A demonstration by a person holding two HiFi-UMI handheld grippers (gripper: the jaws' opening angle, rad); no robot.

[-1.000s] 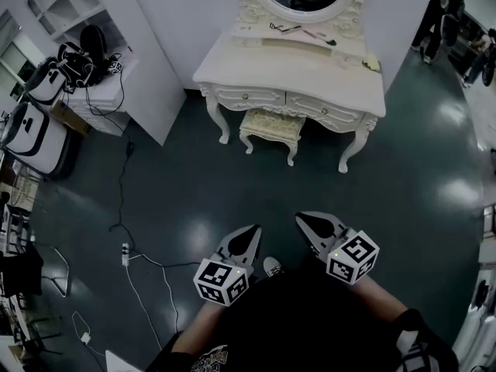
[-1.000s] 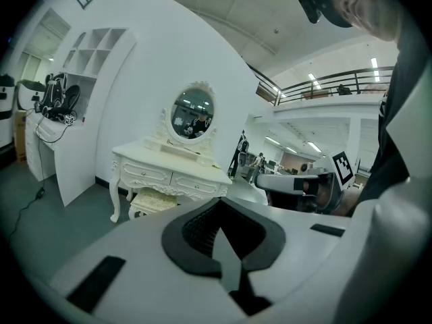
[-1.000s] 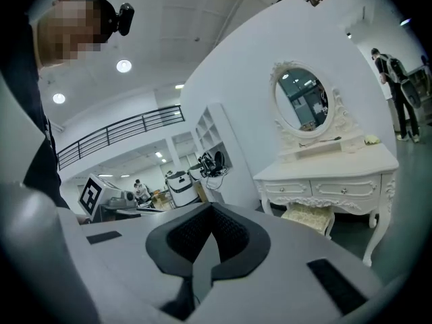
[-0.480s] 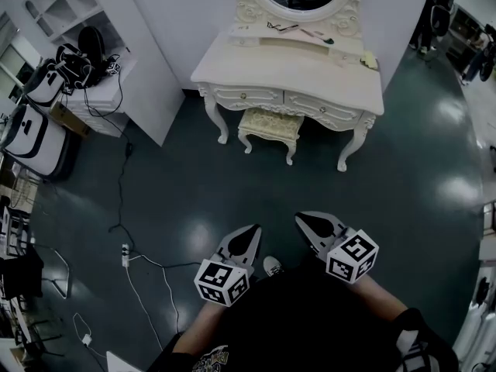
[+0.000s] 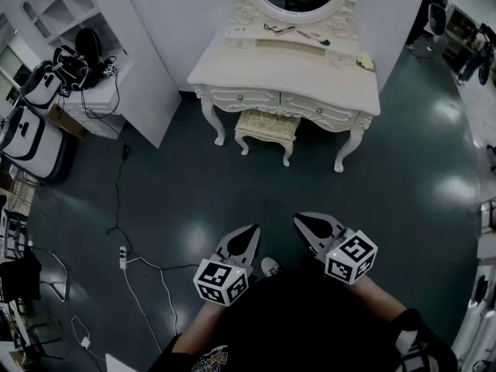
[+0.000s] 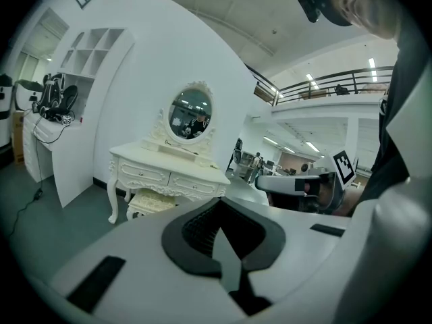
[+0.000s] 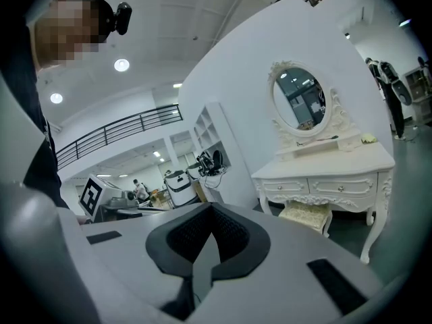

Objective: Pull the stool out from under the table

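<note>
A cream stool with a padded seat stands tucked under the front of a white dressing table with an oval mirror. It also shows in the left gripper view as the stool and in the right gripper view as the stool. My left gripper and right gripper are both shut and empty. They are held close to my body, well short of the stool, with dark floor between.
A white shelf unit and a low cabinet with bags and headsets stand at the left. A power strip and cables lie on the floor to my left. People are at the far right.
The dressing table and stool have shifted slightly up and left in the head view. Both grippers stay shut in the same place.
</note>
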